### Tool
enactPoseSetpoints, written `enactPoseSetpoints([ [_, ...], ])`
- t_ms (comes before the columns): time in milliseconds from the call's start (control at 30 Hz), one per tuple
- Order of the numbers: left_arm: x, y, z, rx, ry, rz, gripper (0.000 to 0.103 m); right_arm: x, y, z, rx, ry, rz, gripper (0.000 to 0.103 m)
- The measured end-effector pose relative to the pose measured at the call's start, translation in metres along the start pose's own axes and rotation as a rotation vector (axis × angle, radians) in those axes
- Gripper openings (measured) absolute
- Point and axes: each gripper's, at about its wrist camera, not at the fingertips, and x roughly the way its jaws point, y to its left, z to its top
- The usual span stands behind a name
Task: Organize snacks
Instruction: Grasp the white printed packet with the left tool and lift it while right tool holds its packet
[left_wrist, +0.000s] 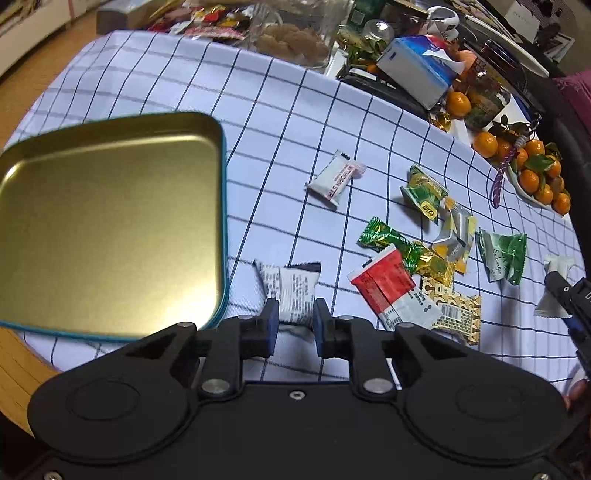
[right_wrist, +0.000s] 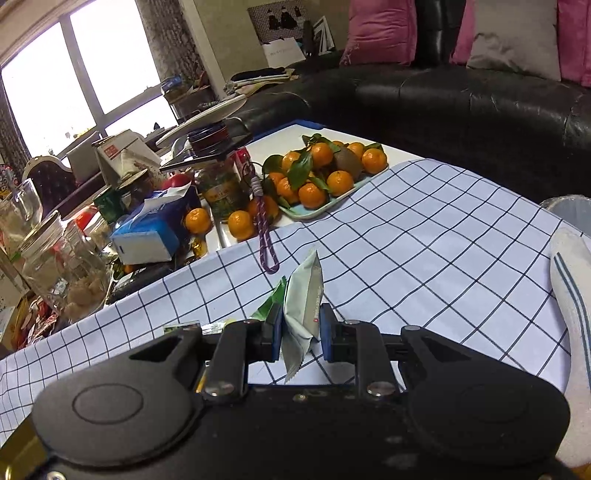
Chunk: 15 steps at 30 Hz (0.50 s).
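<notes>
A blue-checked cloth (left_wrist: 280, 110) covers the table I'm working over, with a black sofa (right_wrist: 461, 99) and pink cushions behind it.

My right gripper (right_wrist: 302, 328) is pressed together on a pale grey-green packet (right_wrist: 304, 299), pinching it low so the packet stands upright clear of the cloth; I judge it is gripped by its flat faces so it will drop cleanly into the tin. My left gripper (left_wrist: 294, 319) has its jaws spread on either side of a white packet with dark print (left_wrist: 291, 291) that lies on the cloth just beside the gold tin (left_wrist: 110, 214). The pads don't seem to press it, so I read it as lying loose.

The tin sits empty at the left of the cloth, teal-rimmed, presumably the place for the snacks. To the right of the white packet lie a red and white packet (left_wrist: 384, 288), green and gold sweets (left_wrist: 399, 247), a green packet marked "Suburban" or similar (left_wrist: 502, 254) and a white bar (left_wrist: 334, 177) whose red lettering I can't read surely.

Further out are a blue tissue box (left_wrist: 417, 70) and a tray of mandarins (right_wrist: 325, 173). The other labels are too blurred.
</notes>
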Motion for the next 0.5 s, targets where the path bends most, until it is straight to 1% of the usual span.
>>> enactPoseSetpoints([
  [67, 0.004, -0.006, 0.001, 0.033, -0.011, 0.03, 0.03, 0.002, 0.001, -0.001, -0.006, 0.001, 0.0, 0.022],
  [167, 0.012, -0.009, 0.002, 0.049, -0.008, 0.063, 0.033, 0.005, 0.002, -0.003, -0.011, 0.003, 0.005, 0.022],
  [300, 0.014, -0.017, -0.001, 0.099, -0.026, 0.082, 0.044, 0.011, 0.003, -0.007, -0.009, 0.018, 0.019, 0.022],
  [367, 0.015, -0.021, -0.001, 0.123, -0.032, 0.097, 0.045, 0.014, 0.004, -0.009, -0.003, 0.031, 0.025, 0.022],
  [433, 0.018, -0.026, -0.001, 0.148, -0.029, 0.101, 0.052, 0.017, 0.003, -0.011, 0.004, 0.042, 0.031, 0.022],
  [500, 0.019, -0.029, -0.001, 0.167, -0.032, 0.106, 0.054, 0.019, 0.003, -0.012, 0.01, 0.046, 0.034, 0.022],
])
